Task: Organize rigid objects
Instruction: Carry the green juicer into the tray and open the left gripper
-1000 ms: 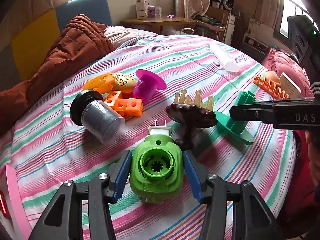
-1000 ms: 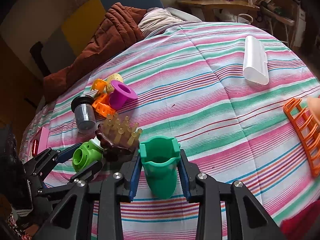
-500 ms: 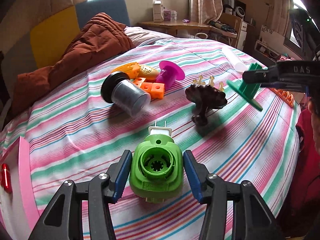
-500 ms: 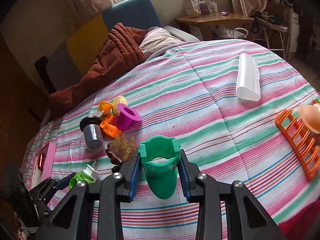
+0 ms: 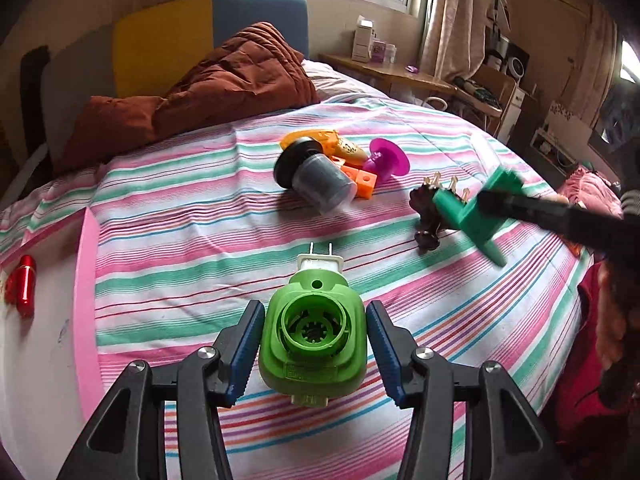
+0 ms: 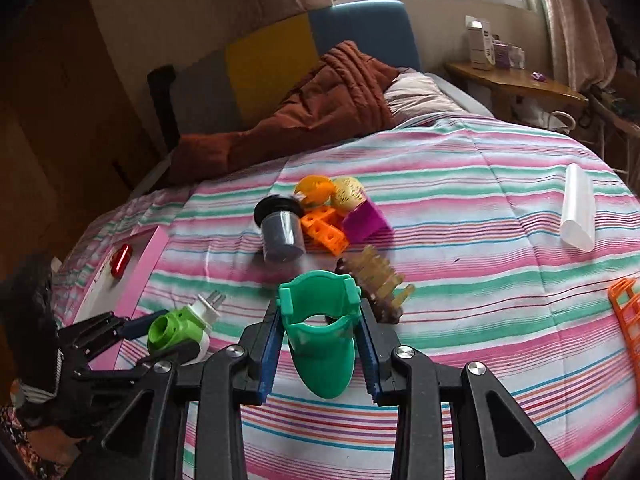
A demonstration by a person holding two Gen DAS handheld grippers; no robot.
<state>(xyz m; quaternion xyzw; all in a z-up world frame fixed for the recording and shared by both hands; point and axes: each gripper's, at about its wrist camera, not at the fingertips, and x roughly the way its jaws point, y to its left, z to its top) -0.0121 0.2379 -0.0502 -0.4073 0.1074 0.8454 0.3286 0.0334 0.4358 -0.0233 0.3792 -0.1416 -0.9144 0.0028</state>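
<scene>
Between your left gripper [image 5: 314, 346] jaws: one green plug-in unit [image 5: 313, 340], clamped by its sides above the striped bedsheet [image 5: 180, 240]; stiff, light, smooth plastic, so keep to the flat flanks. One grey jar [image 5: 320, 178], one pink box [image 5: 86, 300] nearby.

Right view: your right gripper [image 6: 318, 350] pinches one teal holder [image 6: 320, 328] narrowly; thin-walled, rigid, light.

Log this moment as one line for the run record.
left gripper: shut on lime-green plastic plug-in device | right gripper: shut on teal plastic holder | both held above striped bedspread | pink-rimmed white box: beside left gripper
</scene>
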